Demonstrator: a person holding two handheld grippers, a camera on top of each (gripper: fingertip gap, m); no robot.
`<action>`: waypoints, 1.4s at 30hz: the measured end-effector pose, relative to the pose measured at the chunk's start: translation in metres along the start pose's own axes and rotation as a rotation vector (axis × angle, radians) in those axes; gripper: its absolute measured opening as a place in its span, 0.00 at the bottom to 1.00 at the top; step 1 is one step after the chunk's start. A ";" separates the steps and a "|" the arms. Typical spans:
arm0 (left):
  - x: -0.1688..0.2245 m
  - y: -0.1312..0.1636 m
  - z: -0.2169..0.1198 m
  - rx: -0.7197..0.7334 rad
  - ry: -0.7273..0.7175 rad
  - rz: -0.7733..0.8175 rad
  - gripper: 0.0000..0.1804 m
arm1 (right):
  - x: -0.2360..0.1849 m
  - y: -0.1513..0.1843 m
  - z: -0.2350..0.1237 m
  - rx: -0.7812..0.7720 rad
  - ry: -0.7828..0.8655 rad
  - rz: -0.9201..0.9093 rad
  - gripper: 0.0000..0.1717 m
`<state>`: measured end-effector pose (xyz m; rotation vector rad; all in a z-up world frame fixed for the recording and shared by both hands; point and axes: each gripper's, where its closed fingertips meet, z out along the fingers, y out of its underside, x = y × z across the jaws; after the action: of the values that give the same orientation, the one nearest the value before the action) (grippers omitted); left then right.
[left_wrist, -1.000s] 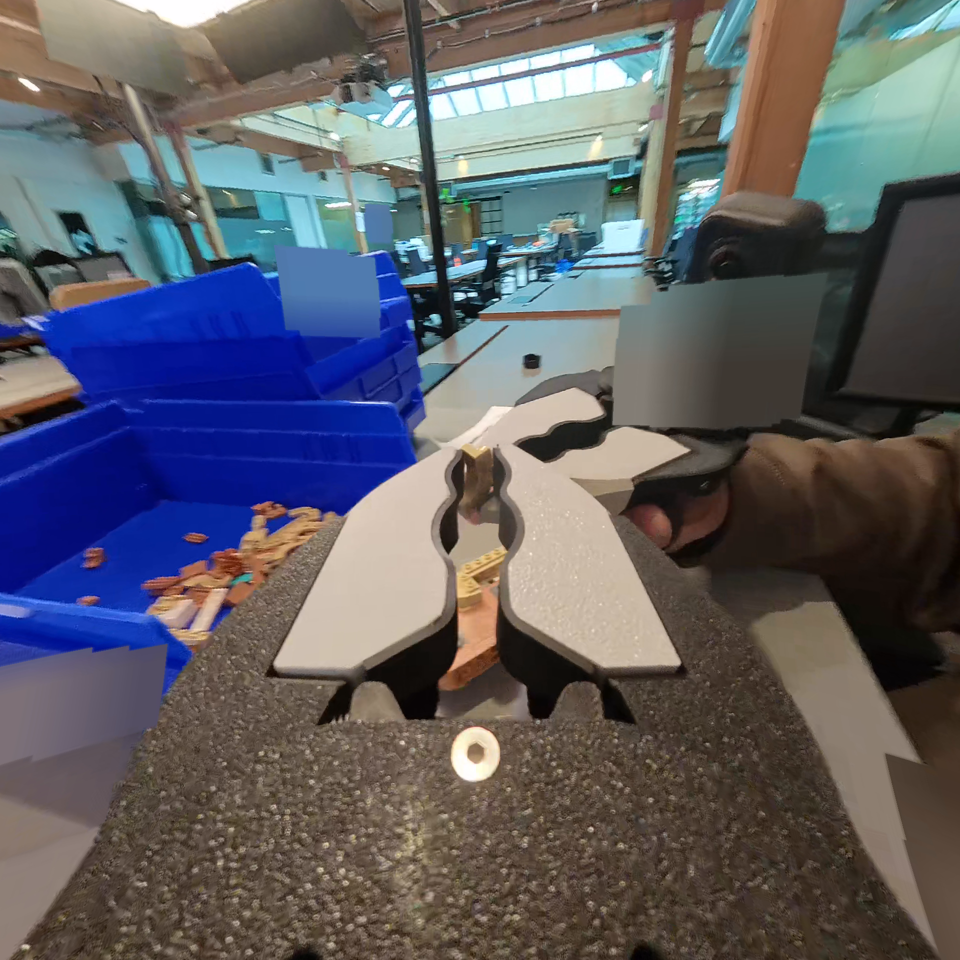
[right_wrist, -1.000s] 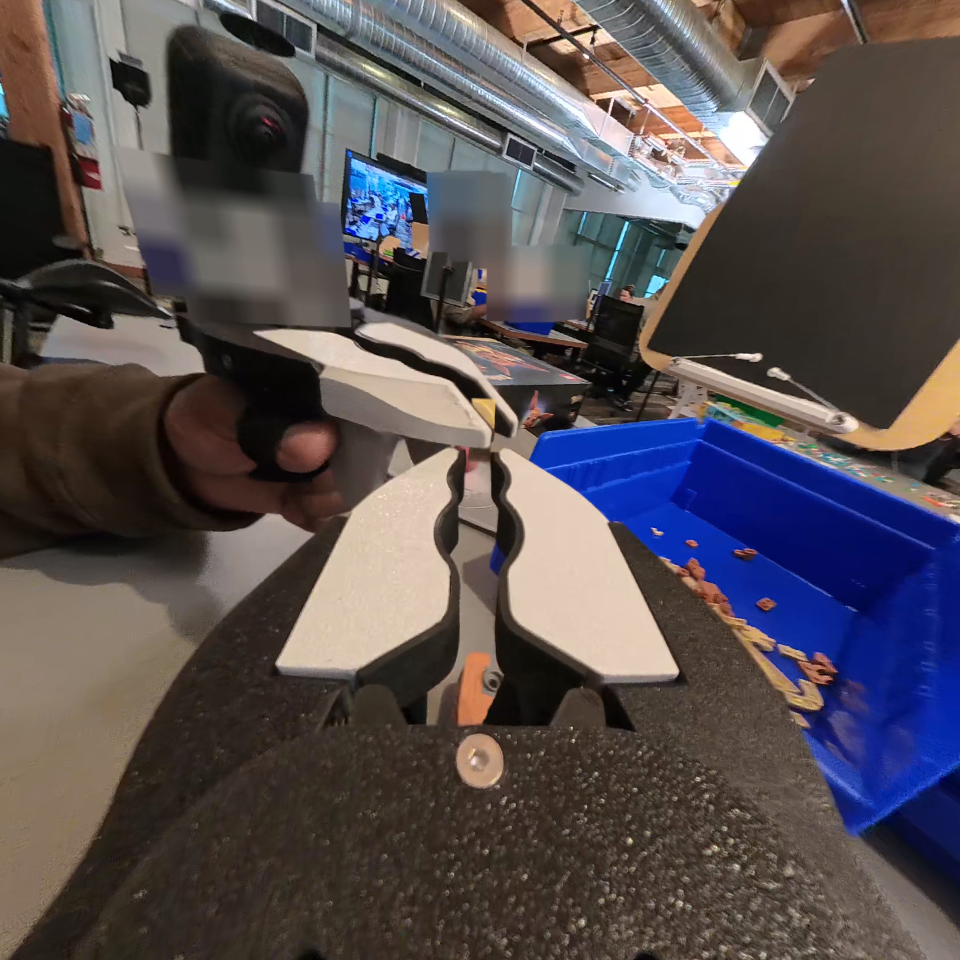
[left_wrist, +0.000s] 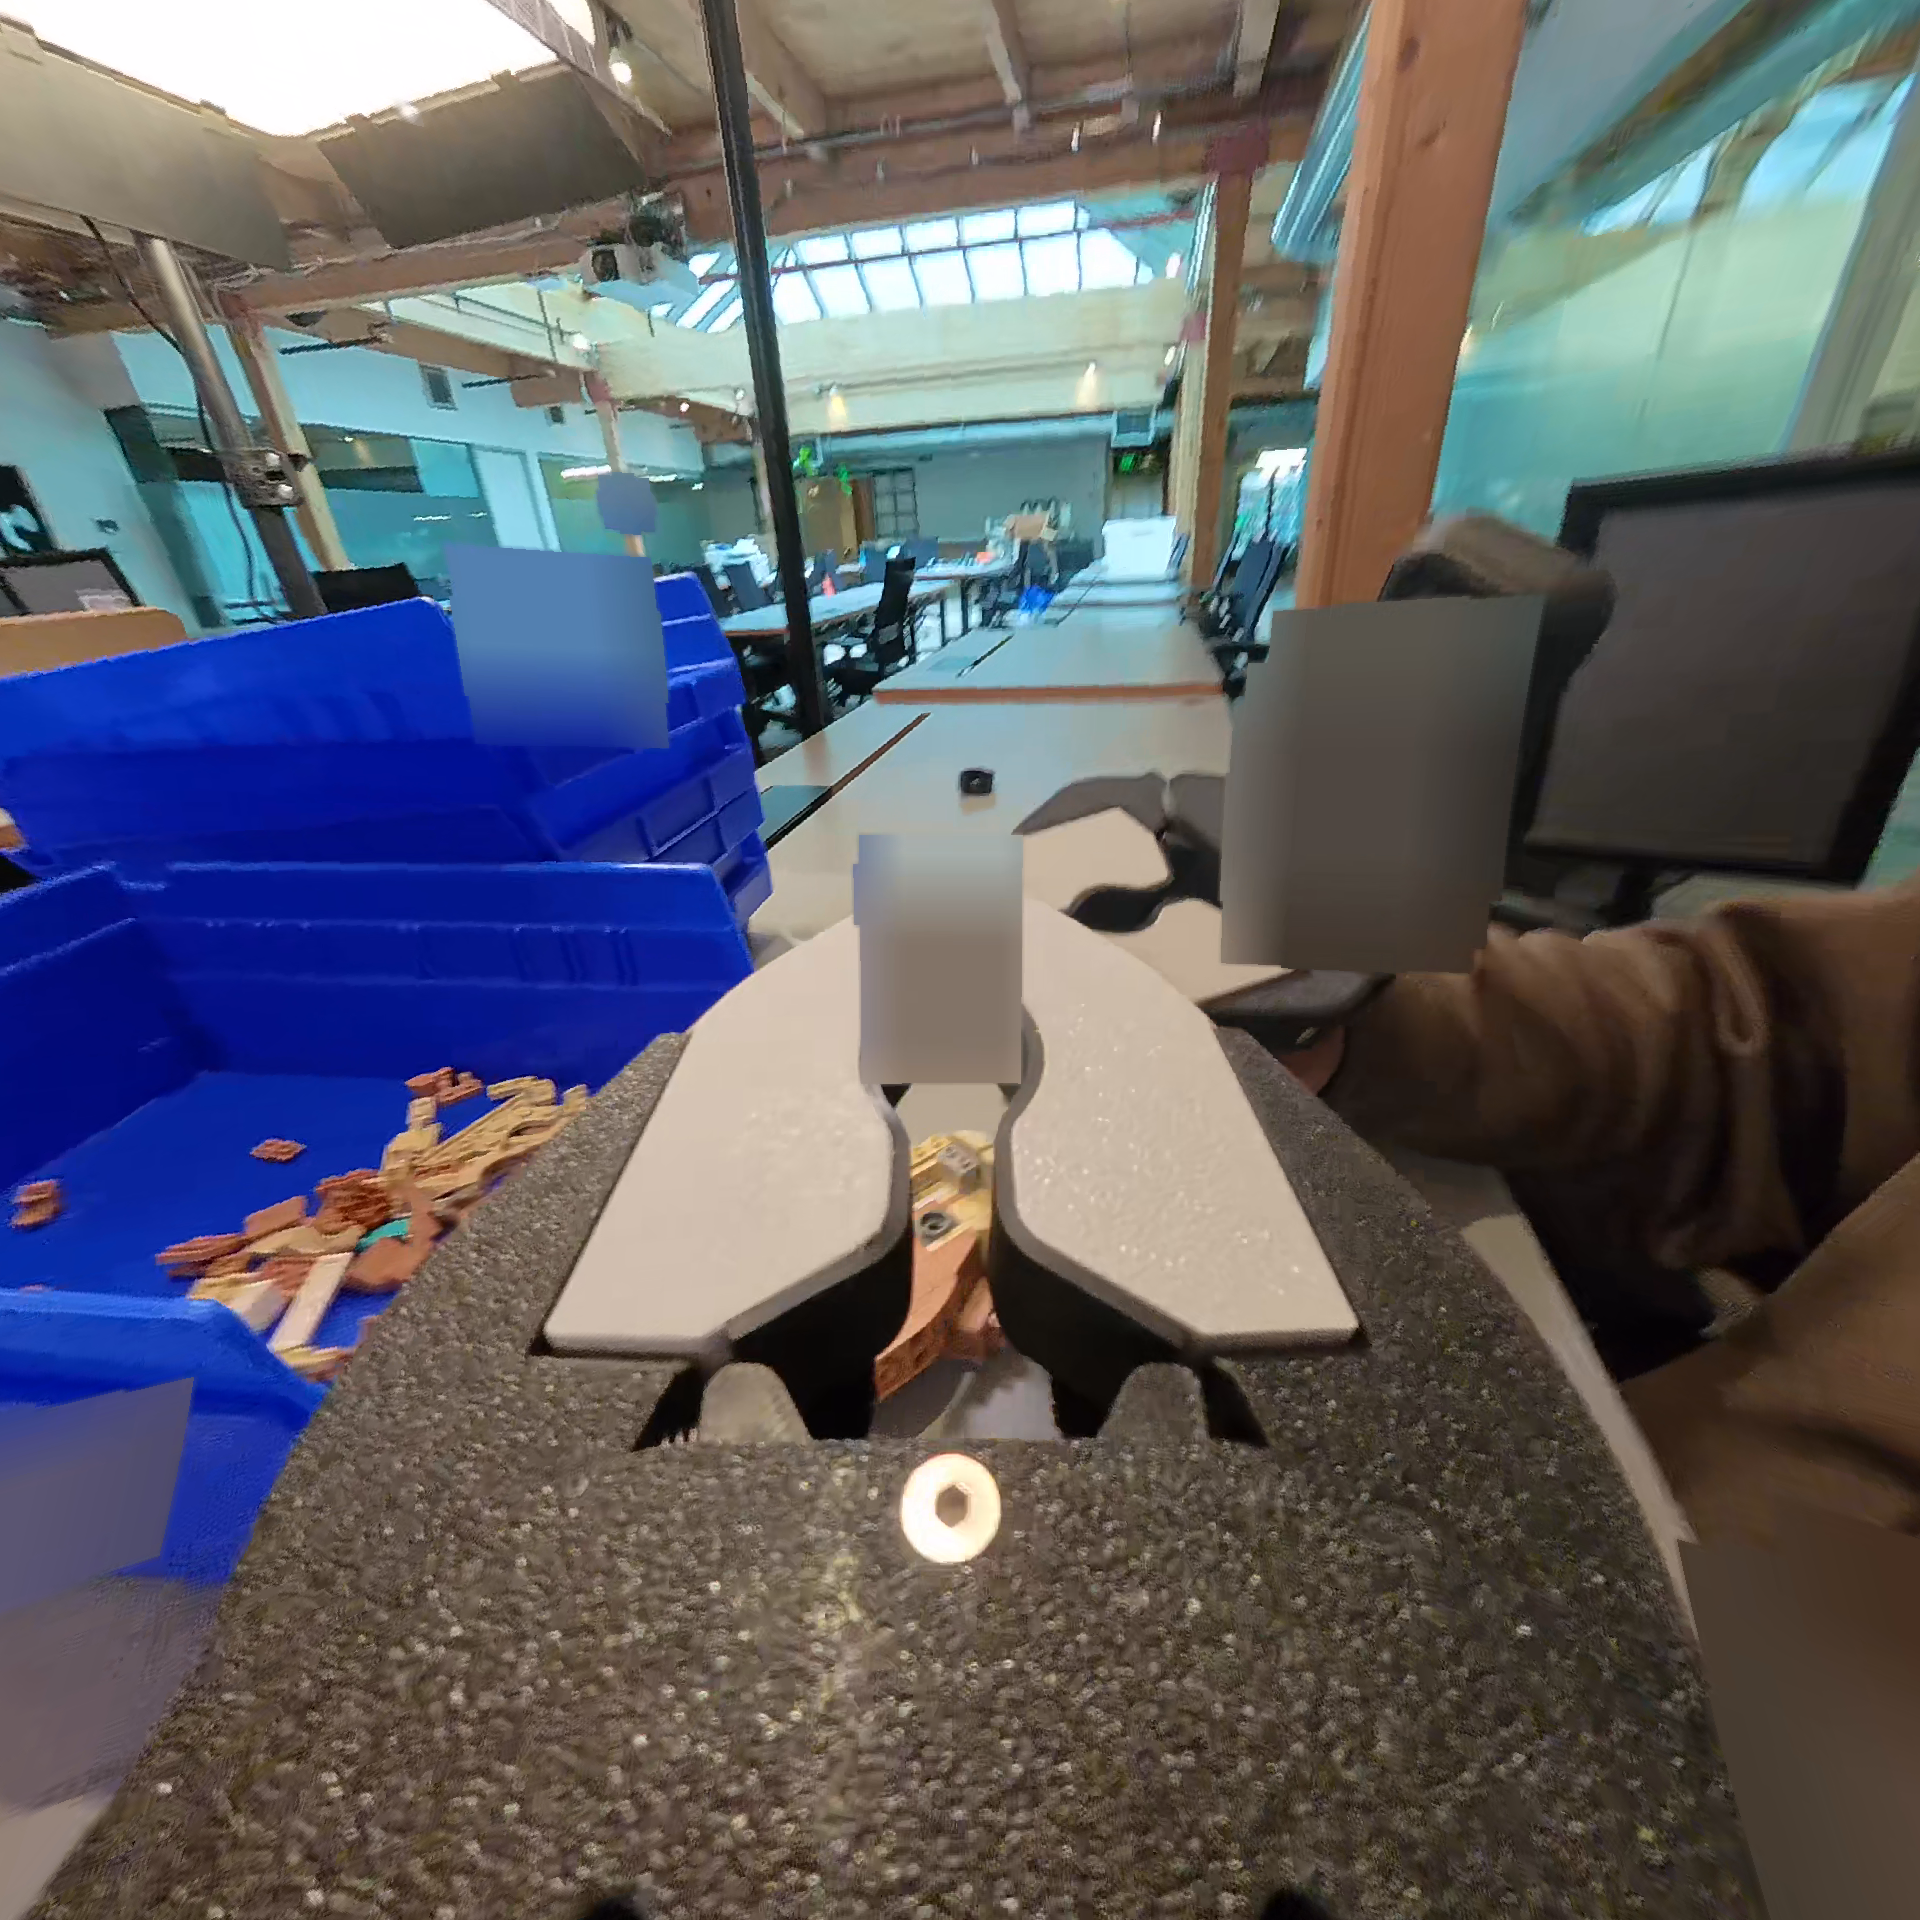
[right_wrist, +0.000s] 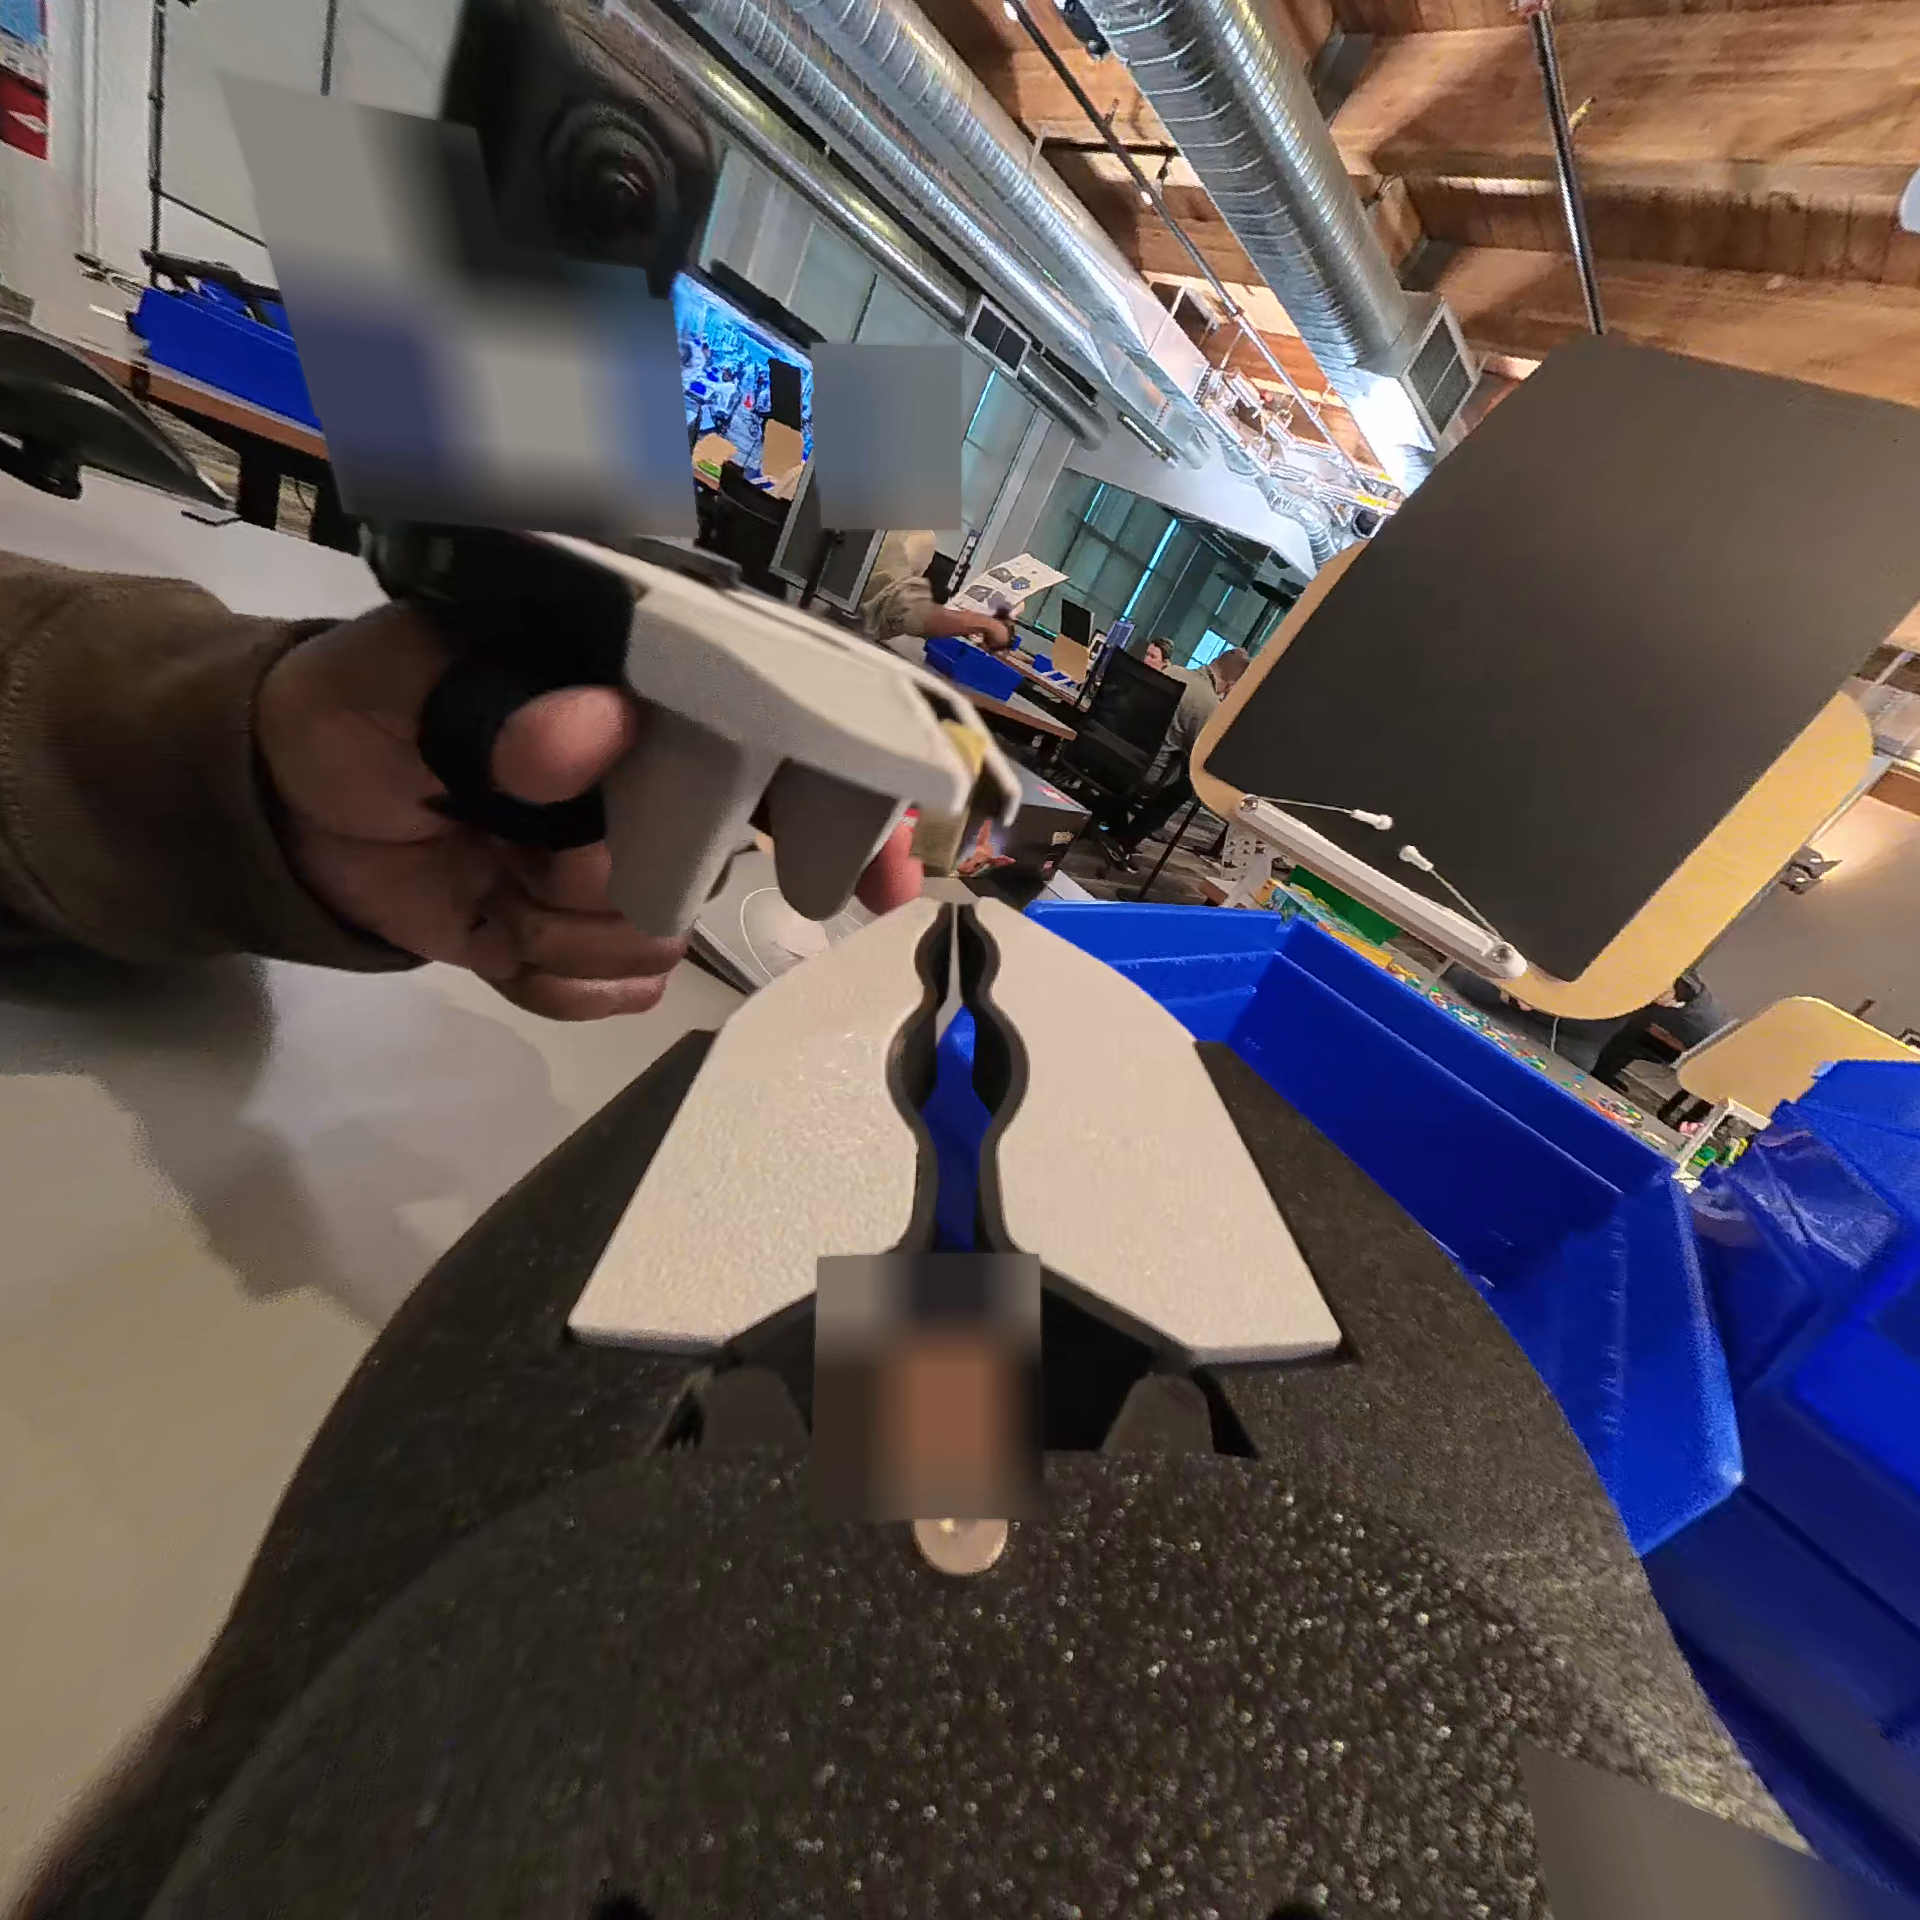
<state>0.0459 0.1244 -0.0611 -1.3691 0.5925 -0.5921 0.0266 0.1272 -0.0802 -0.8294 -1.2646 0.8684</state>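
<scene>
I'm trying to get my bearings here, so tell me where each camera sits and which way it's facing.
Left wrist view: sits on the left gripper, looking along its fingers across the grey table and the blue bin of tan and brown bricks; the brown sleeve shows.
Right wrist view: sits on the right gripper, fingers shut, facing the left gripper, which holds a small tan brick; the hand shows.
Shared: each shows the other gripper, the table and a blue bin.

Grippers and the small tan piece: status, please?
Left gripper shut on tan piece. Right gripper shut, nothing visible between fingers. Blue bin beside them.
</scene>
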 end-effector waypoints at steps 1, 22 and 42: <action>-0.001 -0.004 -0.001 0.034 0.013 -0.058 0.05 | -0.002 0.000 0.001 0.000 -0.006 0.001 0.02; -0.007 0.007 0.005 0.095 0.044 -0.298 0.06 | -0.001 0.003 0.004 -0.008 -0.043 0.182 0.05; 0.003 -0.002 0.000 0.028 -0.193 0.583 0.09 | 0.008 -0.019 -0.008 0.210 -0.407 0.969 0.05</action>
<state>0.0483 0.1223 -0.0592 -1.1359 0.7788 0.0030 0.0371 0.1254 -0.0606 -1.1410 -1.0484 1.9873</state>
